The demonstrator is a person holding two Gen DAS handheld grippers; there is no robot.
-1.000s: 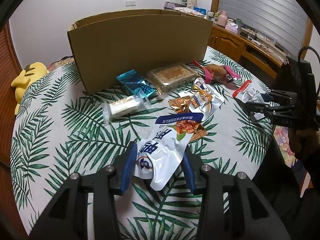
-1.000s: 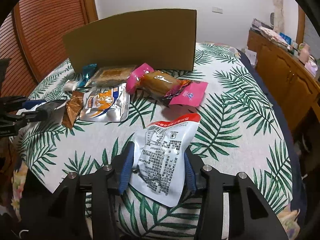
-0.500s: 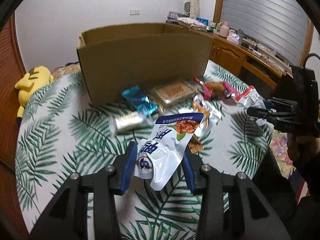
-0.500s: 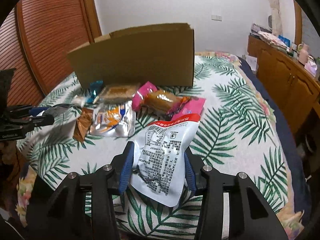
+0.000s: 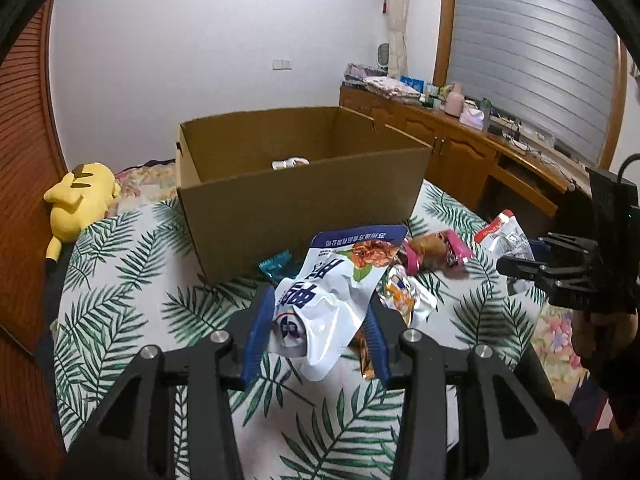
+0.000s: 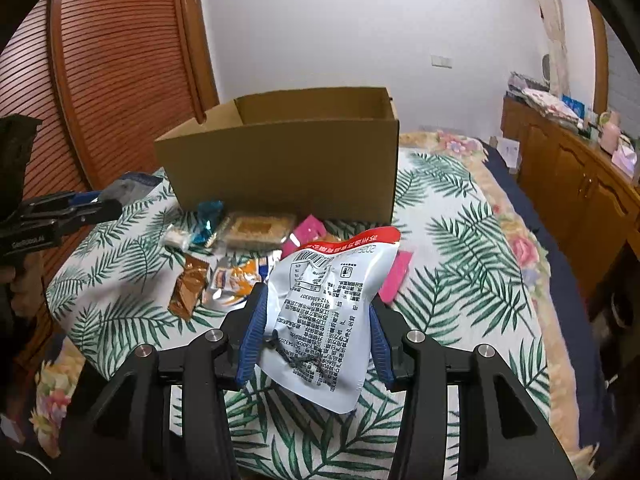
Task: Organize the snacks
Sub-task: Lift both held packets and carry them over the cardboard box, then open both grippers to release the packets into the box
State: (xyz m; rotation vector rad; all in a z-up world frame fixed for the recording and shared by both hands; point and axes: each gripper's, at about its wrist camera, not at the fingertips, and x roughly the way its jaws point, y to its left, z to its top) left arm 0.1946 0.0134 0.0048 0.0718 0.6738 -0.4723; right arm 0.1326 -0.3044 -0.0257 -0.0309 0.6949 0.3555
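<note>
left gripper (image 5: 316,330): blue fingers pinching glossy white-and-blue foil pouch (image 5: 334,280), lifted before the open brown corrugated cardboard box (image 5: 300,196) | right gripper (image 6: 314,338): pinching crinkled white red-topped pouch (image 6: 332,304), right of box front | inside box: possibly one packet (image 5: 290,163)

Your left gripper (image 5: 316,332) pinches a white-and-blue foil snack pouch (image 5: 336,288) by its lower end, the pouch raised off the bedspread and leaning toward 1 o'clock. Your right gripper (image 6: 314,340) clamps a white foil snack pouch with a red top band (image 6: 332,312), printed back facing you, tilted toward 1 o'clock. At 12 o'clock stands the open brown cardboard box (image 6: 288,168), with one small packet (image 5: 290,163) visible inside. In front of it lie loose snacks: a teal wrapper (image 6: 208,220), a clear tray of brown cake (image 6: 256,228), a copper foil packet (image 6: 188,292), a silver-orange pouch (image 6: 236,280).
</note>
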